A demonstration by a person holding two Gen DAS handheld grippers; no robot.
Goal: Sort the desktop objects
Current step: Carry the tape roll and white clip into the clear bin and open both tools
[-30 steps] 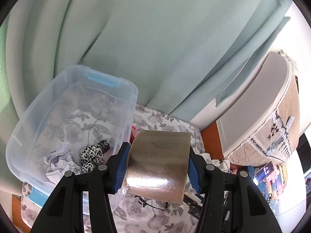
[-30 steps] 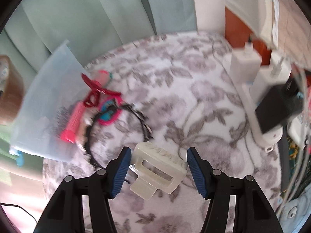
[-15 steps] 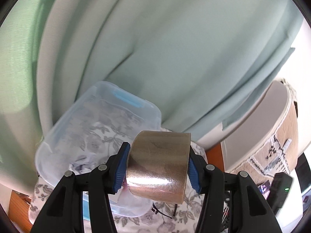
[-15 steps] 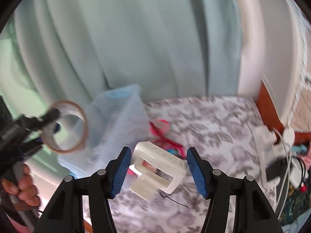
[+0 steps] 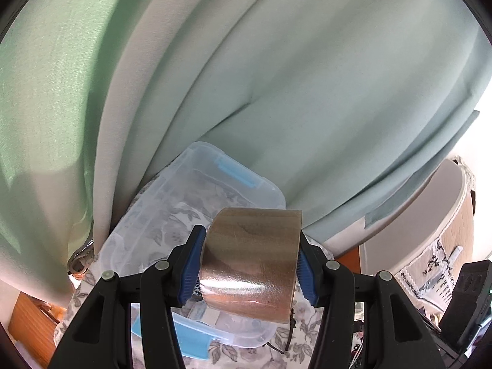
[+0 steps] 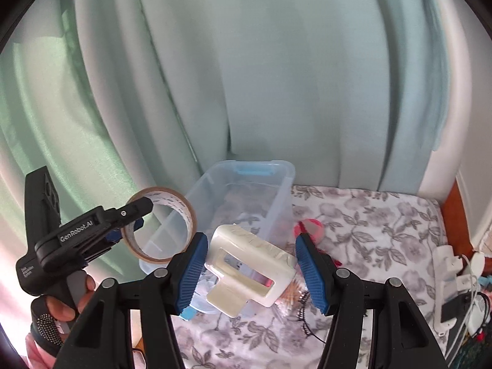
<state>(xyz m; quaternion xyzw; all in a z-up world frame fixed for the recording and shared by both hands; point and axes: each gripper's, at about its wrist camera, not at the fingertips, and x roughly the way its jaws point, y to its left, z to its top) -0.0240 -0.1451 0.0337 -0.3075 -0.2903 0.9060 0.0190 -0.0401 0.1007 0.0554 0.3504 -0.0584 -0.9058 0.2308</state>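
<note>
My left gripper (image 5: 250, 261) is shut on a roll of brown packing tape (image 5: 252, 255), held in the air above the near end of a clear plastic bin (image 5: 233, 178) with blue latches. In the right wrist view the left gripper (image 6: 135, 224) shows at the left, a hand around its handle, with the tape roll (image 6: 160, 224) beside the bin (image 6: 276, 184). My right gripper (image 6: 250, 264) is shut on a cream plastic clip (image 6: 249, 264), held high over the floral cloth (image 6: 369, 224) in front of the bin.
Pale green curtains (image 6: 276, 77) hang close behind the bin. Pink and red items (image 6: 310, 227) and a black hairband (image 6: 304, 316) lie on the cloth right of the bin. A white power strip with chargers (image 6: 449, 264) sits at the right edge.
The right gripper has lifted the cream clip off the cloth and risen high. The left gripper with the tape has drawn back, so the bin now sits lower and more central in its view.
</note>
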